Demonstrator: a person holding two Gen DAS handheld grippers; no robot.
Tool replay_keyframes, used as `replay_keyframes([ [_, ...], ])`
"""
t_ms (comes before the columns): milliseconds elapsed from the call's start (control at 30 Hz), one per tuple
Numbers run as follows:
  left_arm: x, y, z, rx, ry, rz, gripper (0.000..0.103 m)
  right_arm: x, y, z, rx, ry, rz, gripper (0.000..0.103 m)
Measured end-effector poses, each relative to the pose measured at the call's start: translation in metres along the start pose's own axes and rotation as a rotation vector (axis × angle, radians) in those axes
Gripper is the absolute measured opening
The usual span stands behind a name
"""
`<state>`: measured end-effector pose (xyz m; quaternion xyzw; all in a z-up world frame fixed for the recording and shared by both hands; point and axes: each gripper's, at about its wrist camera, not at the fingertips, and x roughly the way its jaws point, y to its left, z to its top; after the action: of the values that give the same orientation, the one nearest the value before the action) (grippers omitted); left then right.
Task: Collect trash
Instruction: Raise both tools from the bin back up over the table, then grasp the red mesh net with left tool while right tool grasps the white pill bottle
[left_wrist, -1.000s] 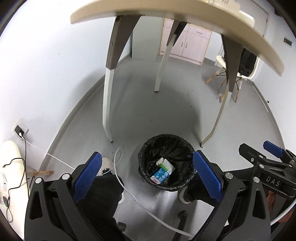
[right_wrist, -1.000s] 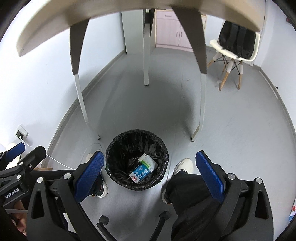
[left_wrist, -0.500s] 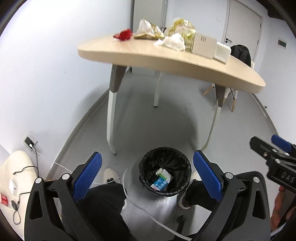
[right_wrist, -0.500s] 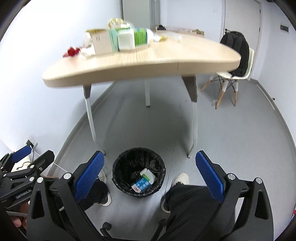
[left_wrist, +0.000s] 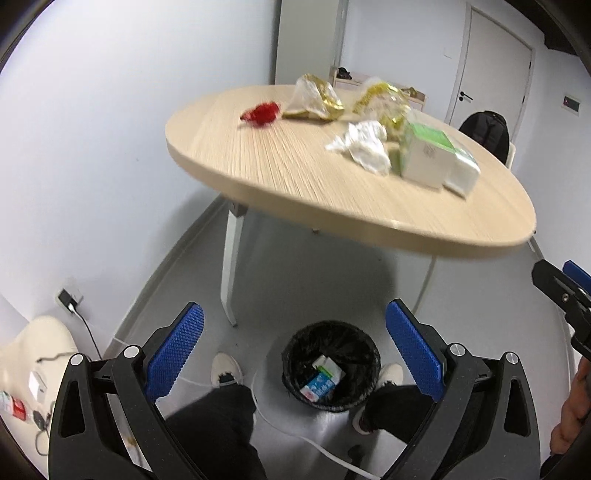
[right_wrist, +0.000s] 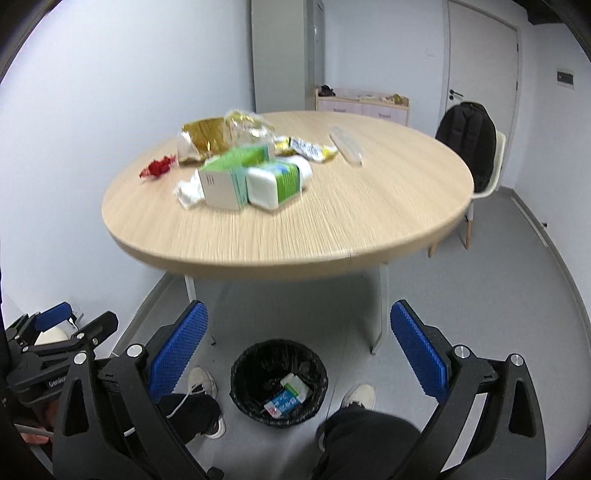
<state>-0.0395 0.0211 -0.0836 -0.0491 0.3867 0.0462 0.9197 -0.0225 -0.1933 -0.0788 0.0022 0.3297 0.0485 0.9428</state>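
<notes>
Round light-wood tabletop (right_wrist: 332, 229) on white legs, standing on a grey floor (right_wrist: 498, 314). On the tabletop, grouped toward the wall side: red crumpled wrapper (right_wrist: 157, 168); gold foil snack bag (right_wrist: 201, 142); clear crinkled bag (right_wrist: 251, 127); crumpled white tissue (right_wrist: 188, 194); white-and-green carton (right_wrist: 231, 177), touching a white-and-green pack (right_wrist: 275, 181); yellow-and-white wrapper (right_wrist: 306, 149); clear flat sleeve (right_wrist: 347, 146), set a little apart. On the floor beneath the tabletop's near edge: black-lined wastebasket (right_wrist: 279, 382), holding two small cartons.
</notes>
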Motion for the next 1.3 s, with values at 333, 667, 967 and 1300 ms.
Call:
replay_keyframes([
  [333,0.052,0.018,0.078,0.008,-0.01,0.014,0.097,0.049,-0.001,0.058,-0.002,0.008,0.02,0.095],
  [667,0.089,0.026,0.15,0.024,-0.035,0.037,0.097,0.077,-0.013,0.097,0.058,0.004,0.018,0.095],
  [967,0.132,0.04,0.196,0.003,0.003,0.043,0.096,0.105,-0.028,0.12,0.114,0.07,0.004,0.089],
  [1300,0.166,0.051,0.222,0.003,0.037,0.069,0.093,0.127,-0.02,0.125,0.168,0.161,0.0,0.085],
])
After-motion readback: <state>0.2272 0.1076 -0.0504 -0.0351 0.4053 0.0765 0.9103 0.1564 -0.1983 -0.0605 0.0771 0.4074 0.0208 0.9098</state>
